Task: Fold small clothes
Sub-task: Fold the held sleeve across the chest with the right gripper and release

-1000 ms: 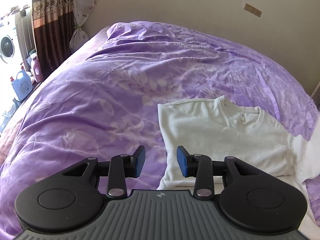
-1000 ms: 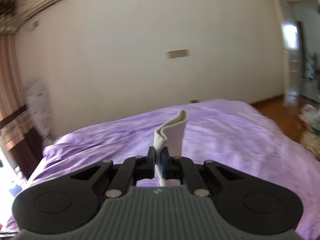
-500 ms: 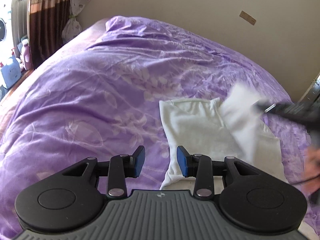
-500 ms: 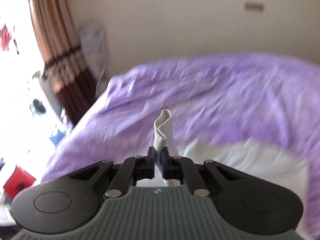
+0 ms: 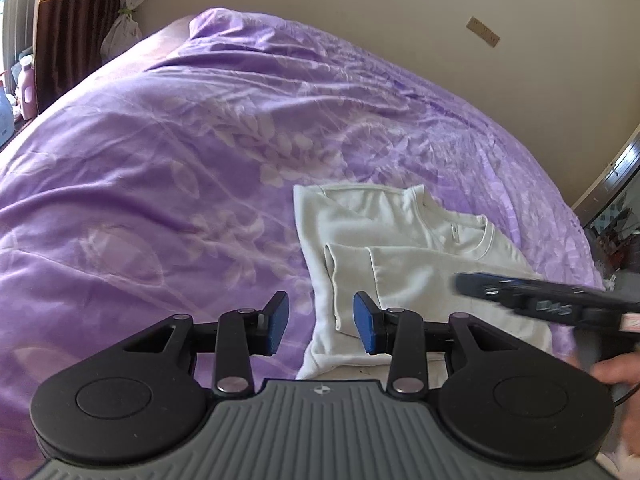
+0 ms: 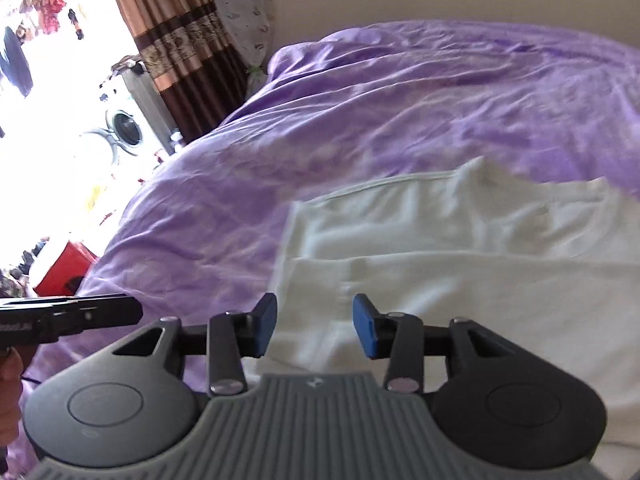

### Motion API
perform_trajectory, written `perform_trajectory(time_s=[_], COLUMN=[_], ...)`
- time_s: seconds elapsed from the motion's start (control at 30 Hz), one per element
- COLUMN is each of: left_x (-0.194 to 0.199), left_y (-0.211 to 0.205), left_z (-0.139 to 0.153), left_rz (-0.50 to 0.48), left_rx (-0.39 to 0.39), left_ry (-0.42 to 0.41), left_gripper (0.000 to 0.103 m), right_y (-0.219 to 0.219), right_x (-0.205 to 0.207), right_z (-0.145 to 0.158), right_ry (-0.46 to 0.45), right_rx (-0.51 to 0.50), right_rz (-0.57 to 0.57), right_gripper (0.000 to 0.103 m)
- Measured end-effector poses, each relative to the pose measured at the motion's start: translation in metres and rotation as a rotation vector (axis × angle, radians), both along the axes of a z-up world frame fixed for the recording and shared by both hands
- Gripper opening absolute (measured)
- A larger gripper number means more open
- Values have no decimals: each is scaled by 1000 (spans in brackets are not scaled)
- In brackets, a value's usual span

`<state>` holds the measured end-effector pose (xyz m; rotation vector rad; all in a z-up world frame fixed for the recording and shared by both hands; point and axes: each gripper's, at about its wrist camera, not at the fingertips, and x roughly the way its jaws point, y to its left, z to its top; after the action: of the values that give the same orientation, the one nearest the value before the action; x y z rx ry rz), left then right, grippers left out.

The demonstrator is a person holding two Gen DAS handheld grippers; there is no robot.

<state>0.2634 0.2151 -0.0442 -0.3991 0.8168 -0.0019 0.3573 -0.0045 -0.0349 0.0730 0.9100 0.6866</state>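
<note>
A small white sweatshirt (image 5: 384,232) lies flat on the purple bedspread (image 5: 180,152), its right sleeve (image 5: 420,276) folded across the body. My left gripper (image 5: 322,328) is open and empty, hovering over the shirt's lower left edge. My right gripper (image 6: 314,326) is open and empty just above the folded sleeve (image 6: 460,292); it also shows in the left wrist view (image 5: 520,294) coming in from the right over the shirt. The shirt fills the right wrist view (image 6: 400,216).
The bedspread (image 6: 400,100) covers the whole bed. A brown curtain (image 6: 188,48), a washing machine (image 6: 124,128) and a red box (image 6: 64,268) stand past the bed's left side. The beige wall (image 5: 360,4) is behind the bed.
My right gripper carried the pinched sleeve leftward across the shirt, lowered it onto the body and opened, letting it go. My left gripper stayed open and in place.
</note>
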Motion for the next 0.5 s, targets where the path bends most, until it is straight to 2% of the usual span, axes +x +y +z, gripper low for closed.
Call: perform_trajectory(time_s=[0.17,0.37,0.5], left_x=[15,33,44], left_y=[-22,-54,-60], left_z=[-14,-28,-39], left_rz=[-33,-67,-69], left_rx=[41,207,203], left_ry=[29,62,93], left_gripper=[43,44,43], right_y=[-72,-196,-262], right_x=[19,23,19], right_z=[7,-13,-32], right_ry=[-35,15,56], right_rx=[-139,-323,-429], right_rz=[-73,-200,-224], right_gripper=[44,48,48])
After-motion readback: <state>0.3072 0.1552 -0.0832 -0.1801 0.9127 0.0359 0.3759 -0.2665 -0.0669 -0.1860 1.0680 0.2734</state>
